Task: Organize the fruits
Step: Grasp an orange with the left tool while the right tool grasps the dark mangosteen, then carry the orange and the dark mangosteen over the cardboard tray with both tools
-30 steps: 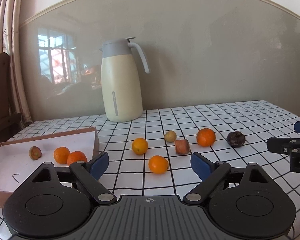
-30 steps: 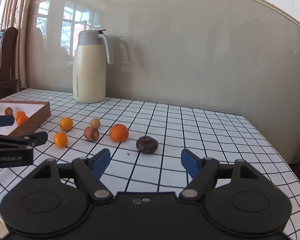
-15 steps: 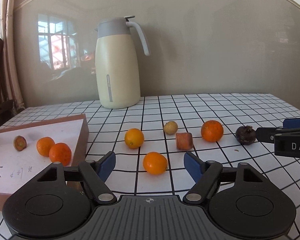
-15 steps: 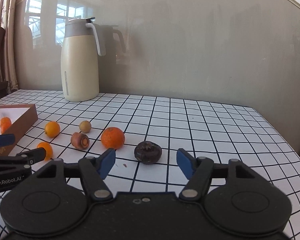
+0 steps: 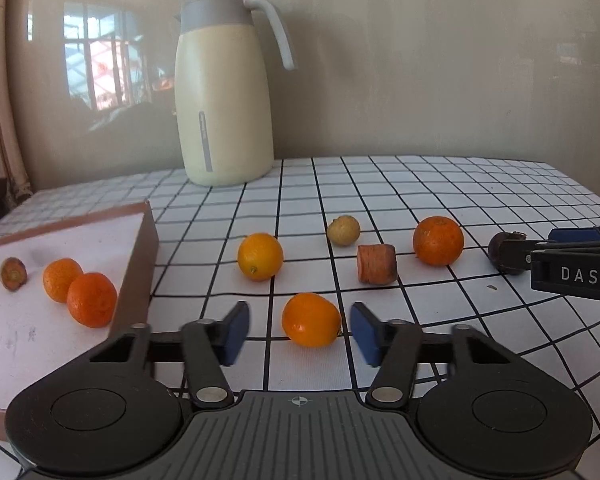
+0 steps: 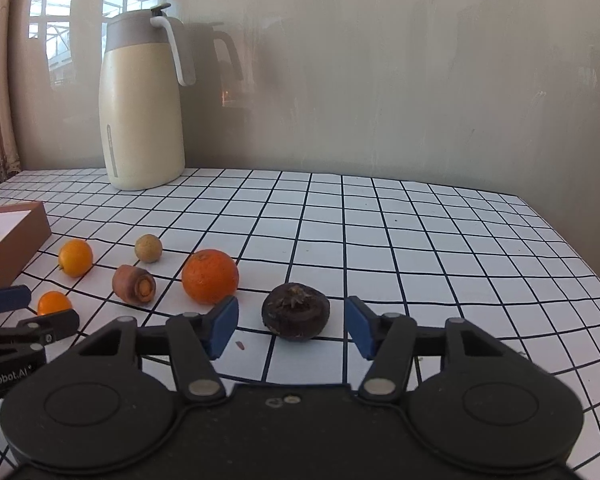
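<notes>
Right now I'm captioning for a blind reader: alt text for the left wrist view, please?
The left claw is closing around a small orange on a checked table, pads not yet touching. A box on the left holds three fruits; a jug stands behind.

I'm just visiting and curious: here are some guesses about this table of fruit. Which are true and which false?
1. Three items lie in the box. True.
2. The jug lies on its side. False: it stands upright.
3. The left tool grips an orange. False: its jaws are closing around it, not touching yet.
4. A dark fruit sits between the right tool's jaws. True.
</notes>
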`<action>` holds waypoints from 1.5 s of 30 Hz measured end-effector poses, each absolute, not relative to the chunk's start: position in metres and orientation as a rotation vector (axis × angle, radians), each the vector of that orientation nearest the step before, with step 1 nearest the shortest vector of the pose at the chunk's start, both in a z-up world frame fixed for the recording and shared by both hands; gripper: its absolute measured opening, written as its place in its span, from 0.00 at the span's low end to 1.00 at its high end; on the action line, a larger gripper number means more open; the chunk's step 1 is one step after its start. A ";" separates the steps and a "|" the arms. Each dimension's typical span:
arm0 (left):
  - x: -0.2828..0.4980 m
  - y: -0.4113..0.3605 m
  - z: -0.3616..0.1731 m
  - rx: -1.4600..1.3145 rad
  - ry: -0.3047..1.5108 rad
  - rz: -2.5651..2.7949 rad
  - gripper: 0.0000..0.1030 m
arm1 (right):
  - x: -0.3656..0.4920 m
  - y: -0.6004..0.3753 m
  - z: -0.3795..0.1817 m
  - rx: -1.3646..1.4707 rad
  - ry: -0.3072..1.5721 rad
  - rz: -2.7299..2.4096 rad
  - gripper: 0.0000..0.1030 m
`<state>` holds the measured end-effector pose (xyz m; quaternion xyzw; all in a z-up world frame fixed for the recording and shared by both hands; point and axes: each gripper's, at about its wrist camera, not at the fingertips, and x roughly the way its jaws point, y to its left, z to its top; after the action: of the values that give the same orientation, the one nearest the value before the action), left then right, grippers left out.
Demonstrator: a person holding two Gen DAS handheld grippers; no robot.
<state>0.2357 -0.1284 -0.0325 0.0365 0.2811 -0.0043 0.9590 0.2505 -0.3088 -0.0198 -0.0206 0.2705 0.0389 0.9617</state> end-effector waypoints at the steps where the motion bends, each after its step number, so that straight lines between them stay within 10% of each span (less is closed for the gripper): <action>1: 0.238 -0.127 -0.033 0.065 0.579 -0.011 0.45 | 0.252 -0.308 -0.021 -0.042 0.553 0.078 0.48; 45: 0.195 -0.113 0.013 0.076 0.476 -0.093 0.34 | 0.197 -0.305 0.007 -0.090 0.539 0.016 0.33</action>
<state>0.1947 -0.1133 0.0127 0.0375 0.2358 -0.0460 0.9700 0.1972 -0.3051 0.0068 -0.0445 0.2663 0.0077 0.9628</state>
